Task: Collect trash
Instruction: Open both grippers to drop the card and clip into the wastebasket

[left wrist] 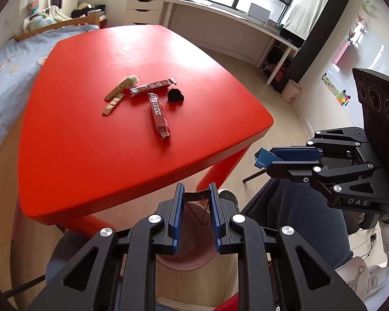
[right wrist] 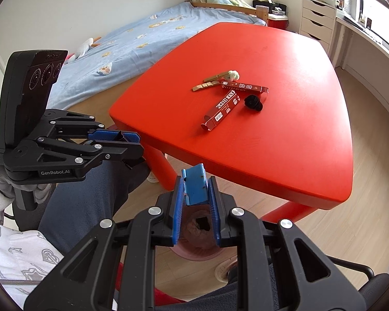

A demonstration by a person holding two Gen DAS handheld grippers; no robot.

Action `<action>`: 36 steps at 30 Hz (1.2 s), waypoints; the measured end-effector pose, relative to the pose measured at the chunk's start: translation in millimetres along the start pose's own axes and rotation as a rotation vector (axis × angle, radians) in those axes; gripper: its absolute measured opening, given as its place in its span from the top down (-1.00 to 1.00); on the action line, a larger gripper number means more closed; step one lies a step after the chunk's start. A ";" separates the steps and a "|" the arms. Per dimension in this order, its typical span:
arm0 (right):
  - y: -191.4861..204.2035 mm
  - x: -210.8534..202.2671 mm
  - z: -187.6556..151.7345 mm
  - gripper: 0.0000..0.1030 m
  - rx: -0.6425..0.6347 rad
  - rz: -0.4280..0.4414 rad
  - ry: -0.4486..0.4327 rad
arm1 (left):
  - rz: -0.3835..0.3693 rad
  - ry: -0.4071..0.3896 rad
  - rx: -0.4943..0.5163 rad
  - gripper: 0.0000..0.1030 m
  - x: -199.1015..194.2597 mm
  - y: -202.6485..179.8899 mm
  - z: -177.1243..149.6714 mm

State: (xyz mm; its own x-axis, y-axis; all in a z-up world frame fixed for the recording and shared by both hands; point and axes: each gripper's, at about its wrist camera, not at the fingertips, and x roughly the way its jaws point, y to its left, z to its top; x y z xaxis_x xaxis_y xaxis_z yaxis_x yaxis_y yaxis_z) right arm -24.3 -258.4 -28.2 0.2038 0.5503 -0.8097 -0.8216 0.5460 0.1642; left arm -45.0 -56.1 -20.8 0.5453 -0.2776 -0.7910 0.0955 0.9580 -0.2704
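Observation:
My left gripper (left wrist: 196,194) is shut on a small clear wrapper (left wrist: 196,199), held off the near edge of the red table (left wrist: 90,155) above a pink bin (left wrist: 186,259). My right gripper (right wrist: 196,181) is shut on a blue box (right wrist: 195,188) above the same pink bin (right wrist: 197,248). On the table lie two red boxes (left wrist: 159,114) (left wrist: 153,87), tan strips (left wrist: 112,103), a pale wad (left wrist: 133,79) and a black lump (left wrist: 175,95). They also show in the right wrist view: red boxes (right wrist: 220,111), black lump (right wrist: 252,102).
A bed with a blue cover (right wrist: 132,44) runs along the table's far side. A white drawer unit (left wrist: 142,6), a desk under the window (left wrist: 220,26) and a small white bin (left wrist: 291,90) stand beyond. My legs (right wrist: 90,194) are beside the pink bin.

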 end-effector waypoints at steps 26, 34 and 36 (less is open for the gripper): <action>-7.8 6.2 -13.1 -0.90 0.058 -0.029 0.009 | 0.048 -0.027 -0.056 -0.85 -8.1 3.1 -16.0; -7.9 9.4 -15.6 -0.94 0.070 -0.023 0.018 | 0.055 -0.027 -0.075 -0.85 -9.6 6.0 -15.5; -8.2 9.8 -15.9 -0.94 0.072 -0.023 0.017 | 0.056 -0.029 -0.076 -0.85 -10.1 6.3 -15.1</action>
State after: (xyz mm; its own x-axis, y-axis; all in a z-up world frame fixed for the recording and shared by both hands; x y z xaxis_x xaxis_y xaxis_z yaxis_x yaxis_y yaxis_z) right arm -24.0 -267.6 -46.4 0.2127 0.5266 -0.8230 -0.7762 0.6027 0.1850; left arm -62.5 -48.3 -22.8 0.5721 -0.2208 -0.7899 0.0017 0.9634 -0.2680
